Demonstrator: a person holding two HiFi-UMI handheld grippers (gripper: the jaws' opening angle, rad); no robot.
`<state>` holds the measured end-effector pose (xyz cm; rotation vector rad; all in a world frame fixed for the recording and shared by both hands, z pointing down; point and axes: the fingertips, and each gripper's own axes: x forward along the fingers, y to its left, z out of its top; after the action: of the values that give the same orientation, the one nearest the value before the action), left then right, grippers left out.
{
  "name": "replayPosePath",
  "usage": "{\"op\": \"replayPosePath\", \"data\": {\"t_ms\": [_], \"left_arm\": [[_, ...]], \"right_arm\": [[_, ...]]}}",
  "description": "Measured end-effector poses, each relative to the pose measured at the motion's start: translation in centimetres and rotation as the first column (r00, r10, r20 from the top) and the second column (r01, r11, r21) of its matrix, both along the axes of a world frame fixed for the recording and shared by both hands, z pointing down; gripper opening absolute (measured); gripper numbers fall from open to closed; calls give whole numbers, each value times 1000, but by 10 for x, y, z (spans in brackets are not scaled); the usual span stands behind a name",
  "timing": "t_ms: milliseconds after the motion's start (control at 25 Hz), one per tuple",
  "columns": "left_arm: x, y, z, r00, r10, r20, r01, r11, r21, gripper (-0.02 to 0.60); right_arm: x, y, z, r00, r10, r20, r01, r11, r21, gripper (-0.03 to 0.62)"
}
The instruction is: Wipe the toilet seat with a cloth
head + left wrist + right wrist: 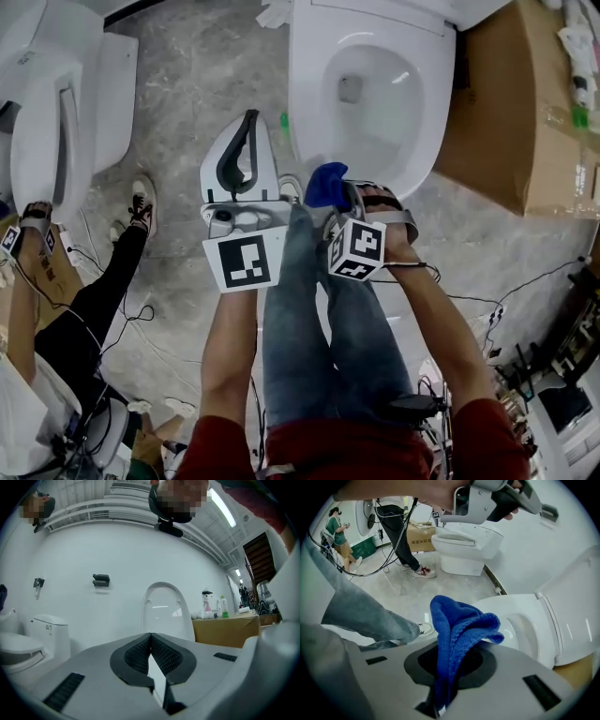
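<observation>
Head view shows the right tongs clamped on the blue cloth, with the toilet seat just ahead and its long axis running away from them, while the left tongs, pressed together and empty, sit farther off.

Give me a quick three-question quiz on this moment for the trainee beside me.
1. True or false: the left gripper has its jaws shut with nothing between them.
2. What is clamped in the right gripper? A) a blue cloth B) a yellow sponge C) a brush
3. Fill in: the toilet lid is ___ (up/down).
Key: 1 true; 2 A; 3 up.
</observation>
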<state>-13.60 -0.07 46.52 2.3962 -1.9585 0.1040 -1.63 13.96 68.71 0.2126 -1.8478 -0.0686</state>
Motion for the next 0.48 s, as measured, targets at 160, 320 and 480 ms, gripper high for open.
{"op": "replayPosePath", "data": {"t_ms": [160, 320, 480], "left_arm": [[16, 4, -3, 1000, 30, 2, -30, 1000, 3, 17], [34, 0, -9, 999, 53, -4, -53, 998, 23, 17], [51, -6, -11, 996, 86, -15, -85, 996, 27, 17]], "right_arm": [[14, 7, -1, 973, 219, 73, -212, 973, -91, 55], [43, 7, -4, 881, 457, 121, -433, 883, -180, 55], [92, 3, -5, 773, 620, 136, -594, 782, -186, 55]]}}
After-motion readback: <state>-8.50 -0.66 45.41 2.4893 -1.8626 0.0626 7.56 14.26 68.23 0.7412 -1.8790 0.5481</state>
